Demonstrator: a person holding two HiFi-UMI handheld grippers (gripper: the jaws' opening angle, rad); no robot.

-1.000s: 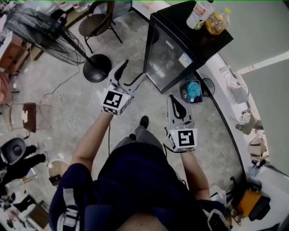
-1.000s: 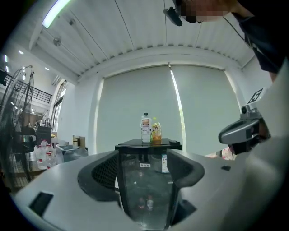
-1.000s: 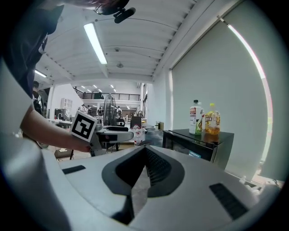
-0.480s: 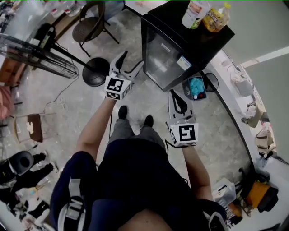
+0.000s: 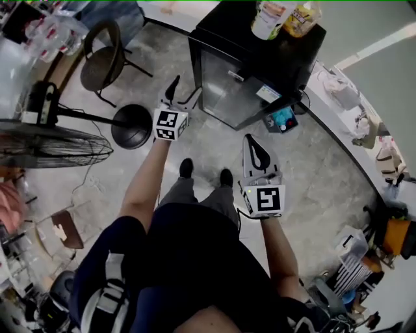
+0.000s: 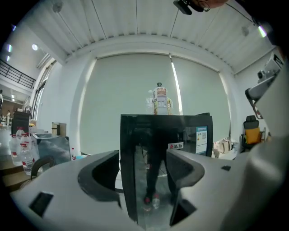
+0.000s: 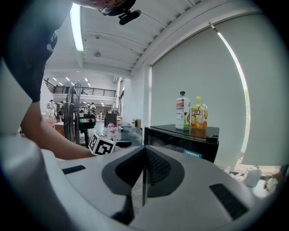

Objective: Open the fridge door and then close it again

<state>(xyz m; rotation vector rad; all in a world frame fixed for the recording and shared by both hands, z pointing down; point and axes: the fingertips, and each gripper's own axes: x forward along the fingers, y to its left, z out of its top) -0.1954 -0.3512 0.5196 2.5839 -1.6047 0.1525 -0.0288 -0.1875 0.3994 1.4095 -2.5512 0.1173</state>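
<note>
A small black fridge [image 5: 242,91] with a glass door [image 6: 158,167] stands ahead, its door closed. Two drink bottles [image 5: 270,16] stand on its top. In the head view my left gripper [image 5: 182,94] is stretched out close to the door's left edge, jaws open with nothing held. In the left gripper view the left gripper [image 6: 143,159] is open, and the door's left edge shows between the jaws, still some way off. My right gripper [image 5: 255,151] hangs back lower right, shut and empty. The right gripper view shows the right gripper [image 7: 144,155] with its jaws pressed together and the fridge [image 7: 183,137] beyond.
A standing fan [image 5: 52,146] with a round black base [image 5: 132,127] is at left, with a dark chair [image 5: 104,58] behind it. A blue item [image 5: 281,118] lies beside the fridge. Bags and clutter line the curved white ledge [image 5: 364,162] at right.
The person has stepped closer to the fridge. The left gripper has reached forward and lower toward the door's left edge. The right gripper followed a little and stayed shut.
</note>
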